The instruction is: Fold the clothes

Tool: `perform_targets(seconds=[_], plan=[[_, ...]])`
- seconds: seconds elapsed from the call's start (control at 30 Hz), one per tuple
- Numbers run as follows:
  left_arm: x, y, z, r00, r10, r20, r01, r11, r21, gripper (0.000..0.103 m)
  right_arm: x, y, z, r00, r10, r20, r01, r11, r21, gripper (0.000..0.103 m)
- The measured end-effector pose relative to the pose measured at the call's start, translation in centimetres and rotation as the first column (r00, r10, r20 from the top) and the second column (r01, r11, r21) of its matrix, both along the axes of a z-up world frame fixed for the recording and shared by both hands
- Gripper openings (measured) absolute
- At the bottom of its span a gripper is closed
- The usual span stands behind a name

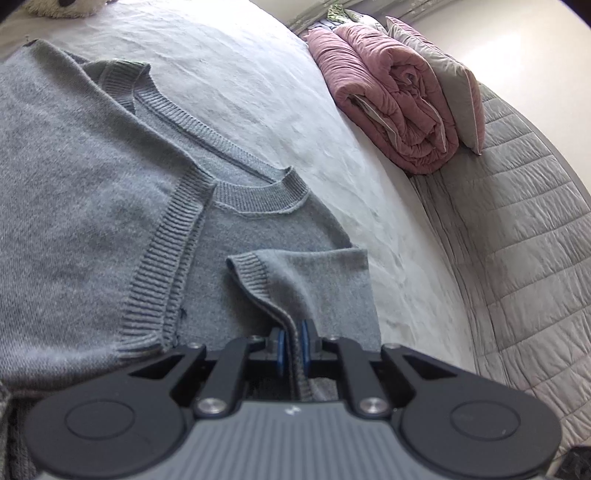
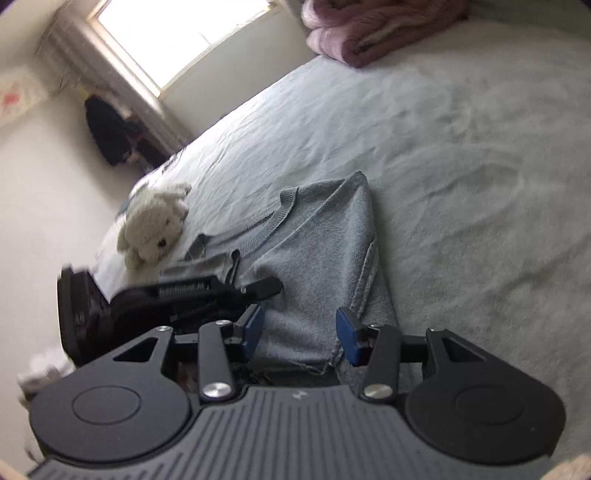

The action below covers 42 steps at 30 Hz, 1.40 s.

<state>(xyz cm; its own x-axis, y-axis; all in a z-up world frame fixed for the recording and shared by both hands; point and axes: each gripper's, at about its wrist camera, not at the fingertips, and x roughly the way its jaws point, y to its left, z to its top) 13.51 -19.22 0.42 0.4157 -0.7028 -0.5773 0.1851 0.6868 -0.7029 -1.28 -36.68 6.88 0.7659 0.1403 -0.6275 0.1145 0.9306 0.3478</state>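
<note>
A grey knit sweater [image 1: 92, 206] lies partly folded on the white bed sheet [image 1: 258, 81], its ribbed neckline [image 1: 258, 195] toward the pillows. My left gripper [image 1: 292, 341] is shut on a fold of the sweater's sleeve [image 1: 295, 280], near its ribbed cuff. In the right wrist view the same sweater [image 2: 317, 258] lies ahead, and my right gripper [image 2: 301, 330] stands open just above its near edge, nothing between the blue pads [image 2: 347, 338]. The left gripper [image 2: 269, 288] shows there as a black body lying at the sweater's left side.
A rolled pink quilt [image 1: 391, 96] and a grey pillow [image 1: 443, 74] sit at the head of the bed beside a quilted grey cover [image 1: 517, 229]. A white plush toy [image 2: 155, 229] lies near the bed's edge. A window [image 2: 184, 33] and a dark garment [image 2: 110, 129] are beyond.
</note>
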Motion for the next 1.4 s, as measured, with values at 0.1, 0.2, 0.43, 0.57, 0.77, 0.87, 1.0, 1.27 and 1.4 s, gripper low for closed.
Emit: perform_targets(seconds=[0.1, 0.2, 0.43, 0.57, 0.77, 0.87, 1.0, 1.27, 1.4], plan=[[-0.3, -0.4, 0.5, 0.999, -0.001, 0.051, -0.002, 0.998, 0.062, 0.003, -1.7, 3.2, 0.0, 0.991, 0.131, -0.038, -0.137, 0.957, -0.256, 0.049], [-0.8, -0.5, 1.2, 0.993, -0.007, 0.114, -0.007, 0.992, 0.123, 0.003, -3.0, 4.1, -0.4, 0.977, 0.198, -0.077, -0.212, 0.939, -0.272, 0.049], [-0.3, 0.2, 2.8, 0.982, -0.005, 0.189, -0.022, 0.99, 0.139, 0.002, -6.8, 5.4, -0.8, 0.971, 0.196, -0.138, -0.235, 0.887, -0.398, 0.049], [-0.5, 0.7, 4.0, 0.971, 0.008, 0.238, -0.039, 0.992, 0.123, 0.002, -8.8, 6.2, -2.4, 0.962, 0.186, -0.2, -0.259, 0.854, -0.451, 0.049], [-0.4, 1.7, 5.2, 0.96, 0.019, 0.28, -0.067, 0.984, 0.164, 0.002, -12.1, 8.5, -3.0, 0.967, 0.156, -0.204, -0.24, 0.829, -0.506, 0.049], [0.2, 2.0, 5.4, 0.958, 0.011, 0.287, -0.071, 0.977, 0.199, 0.002, -13.9, 9.6, -3.0, 0.971, 0.14, -0.193, -0.223, 0.82, -0.528, 0.049], [0.5, 1.8, 5.8, 0.95, -0.013, 0.313, -0.064, 0.97, 0.235, 0.002, -16.2, 11.1, -3.0, 0.977, 0.12, -0.178, -0.2, 0.807, -0.556, 0.049], [0.9, 1.8, 7.3, 0.941, -0.012, 0.339, -0.081, 0.962, 0.261, 0.002, -20.3, 13.2, -2.9, 0.987, 0.131, -0.097, -0.163, 0.825, -0.542, 0.044], [1.2, 1.4, 7.0, 0.947, -0.029, 0.321, -0.07, 0.954, 0.292, 0.003, -21.9, 14.8, -2.4, 0.981, 0.185, -0.061, -0.189, 0.827, -0.529, 0.044]])
